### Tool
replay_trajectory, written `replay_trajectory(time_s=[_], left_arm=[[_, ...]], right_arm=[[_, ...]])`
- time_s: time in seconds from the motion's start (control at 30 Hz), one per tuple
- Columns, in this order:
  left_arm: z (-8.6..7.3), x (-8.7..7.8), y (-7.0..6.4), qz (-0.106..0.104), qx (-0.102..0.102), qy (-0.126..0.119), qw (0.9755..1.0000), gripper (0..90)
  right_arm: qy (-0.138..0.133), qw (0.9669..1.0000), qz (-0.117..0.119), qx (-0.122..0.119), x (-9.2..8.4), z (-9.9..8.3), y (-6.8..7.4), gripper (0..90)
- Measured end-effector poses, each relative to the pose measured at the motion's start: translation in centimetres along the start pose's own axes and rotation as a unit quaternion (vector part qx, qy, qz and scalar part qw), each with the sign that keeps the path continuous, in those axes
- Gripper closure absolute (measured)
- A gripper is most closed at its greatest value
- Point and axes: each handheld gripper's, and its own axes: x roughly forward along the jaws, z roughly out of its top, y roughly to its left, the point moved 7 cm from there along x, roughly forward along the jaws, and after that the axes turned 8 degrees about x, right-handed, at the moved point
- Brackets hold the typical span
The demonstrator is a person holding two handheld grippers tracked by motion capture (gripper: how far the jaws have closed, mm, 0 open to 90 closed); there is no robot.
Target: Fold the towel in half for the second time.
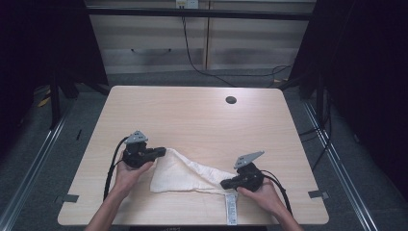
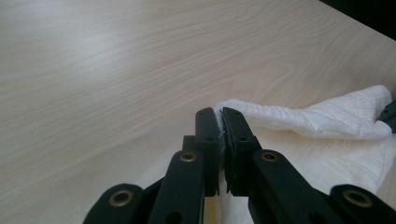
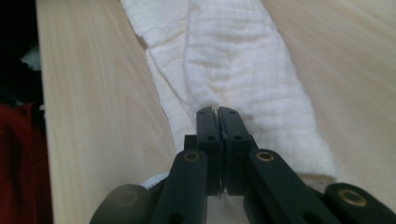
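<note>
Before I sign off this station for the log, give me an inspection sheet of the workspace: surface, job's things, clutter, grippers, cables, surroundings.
Surface: light wood table, with a round grommet hole near the far edge.
Job's things: white cloth, rumpled, stretched between the two grippers; its care label lies flat near the near edge.
Clutter: nothing seen.
Grippers: left gripper shut on a cloth corner; right gripper shut on the cloth's other end.
Cables: a black cable trails from the left gripper; another black cable from the right; floor cables beyond the table.
Surroundings: cabinet behind, grey floor, dark curtains at both sides.
</note>
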Motion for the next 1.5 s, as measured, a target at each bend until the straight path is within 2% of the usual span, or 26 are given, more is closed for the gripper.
replay_trajectory(time_s=[0.07,0.1,0.13,0.23,0.33,0.4,0.5,0.53,0.6,0.7,0.77,0.87,0.93,0.97,1.13,1.23,1.27,1.3,1.37,1.47,1.5], left_arm=[[0.6,0.0,-0.1,-0.003,0.000,-0.008,1.0000,86.0],[0.8,0.0,-0.2,-0.003,0.002,-0.014,0.9999,86.0],[1.0,0.0,-0.2,-0.005,0.004,-0.015,0.9999,86.0],[1.7,-0.3,-0.5,-0.008,0.010,-0.026,0.9996,86.0],[2.2,-0.6,-0.9,-0.010,0.018,-0.031,0.9993,86.0],[2.5,-0.8,-1.3,-0.012,0.026,-0.036,0.9989,86.0],[2.7,-1.2,-2.3,-0.018,0.038,-0.039,0.9983,86.0],[2.6,-1.4,-3.0,-0.021,0.053,-0.033,0.9978,86.0],[2.5,-1.7,-3.6,-0.023,0.066,-0.029,0.9971,86.0],[2.3,-2.1,-4.2,-0.028,0.072,-0.029,0.9966,85.9],[1.8,-2.4,-4.6,-0.031,0.088,-0.019,0.9954,85.9],[1.3,-2.8,-5.0,-0.033,0.097,-0.013,0.9947,85.8],[0.8,-3.0,-5.6,-0.042,0.094,-0.012,0.9946,85.8],[0.7,-3.0,-5.8,-0.041,0.102,-0.008,0.9939,85.8],[-1.4,-2.6,-7.5,-0.055,0.121,0.030,0.9907,85.8],[-2.9,-2.4,-7.5,-0.057,0.123,0.048,0.9896,85.8],[-3.7,-2.2,-7.3,-0.055,0.117,0.057,0.9900,85.8],[-3.7,-2.2,-7.3,-0.055,0.117,0.057,0.9900,85.8],[-4.9,-1.9,-7.3,-0.062,0.116,0.073,0.9886,85.8],[-5.3,-1.6,-7.7,-0.065,0.122,0.079,0.9872,85.8],[-5.5,-1.5,-7.6,-0.065,0.128,0.087,0.9858,85.8]], right_arm=[[0.002,0.9999,-0.010,0.004,-0.1,0.3,-0.6,88.3],[0.002,0.9995,-0.028,0.014,-0.3,0.5,-1.3,88.4],[0.002,0.9995,-0.028,0.014,-0.3,0.5,-1.3,88.4],[-0.010,0.9984,-0.048,0.030,-0.5,1.0,-2.6,88.5],[-0.013,0.9979,-0.054,0.034,-0.6,1.2,-3.0,88.6],[-0.015,0.9968,-0.070,0.035,-0.5,1.4,-3.3,88.7],[-0.018,0.9967,-0.073,0.033,-0.5,1.4,-3.2,88.7],[-0.024,0.9965,-0.072,0.037,-0.5,1.4,-3.2,88.7],[-0.025,0.9963,-0.075,0.035,-0.5,1.3,-3.3,88.7],[-0.028,0.9962,-0.075,0.034,-0.5,1.3,-3.3,88.7],[-0.033,0.9958,-0.080,0.031,-0.5,1.2,-3.2,88.7],[-0.034,0.9956,-0.079,0.036,-0.5,1.2,-3.2,88.8],[-0.037,0.9957,-0.076,0.037,-0.5,1.2,-3.3,88.7],[-0.037,0.9957,-0.076,0.037,-0.5,1.2,-3.3,88.7],[-0.039,0.9956,-0.076,0.039,-0.5,1.1,-3.3,88.7],[-0.045,0.9952,-0.080,0.032,-0.5,1.1,-3.2,88.7],[-0.045,0.9954,-0.078,0.033,-0.5,1.1,-3.2,88.7],[-0.043,0.9953,-0.079,0.036,-0.5,1.0,-3.2,88.7],[-0.047,0.9954,-0.074,0.036,-0.5,1.1,-3.3,88.8],[-0.046,0.9952,-0.079,0.034,-0.5,1.0,-3.2,88.7],[-0.047,0.9952,-0.080,0.033,-0.5,1.0,-3.2,88.7]])
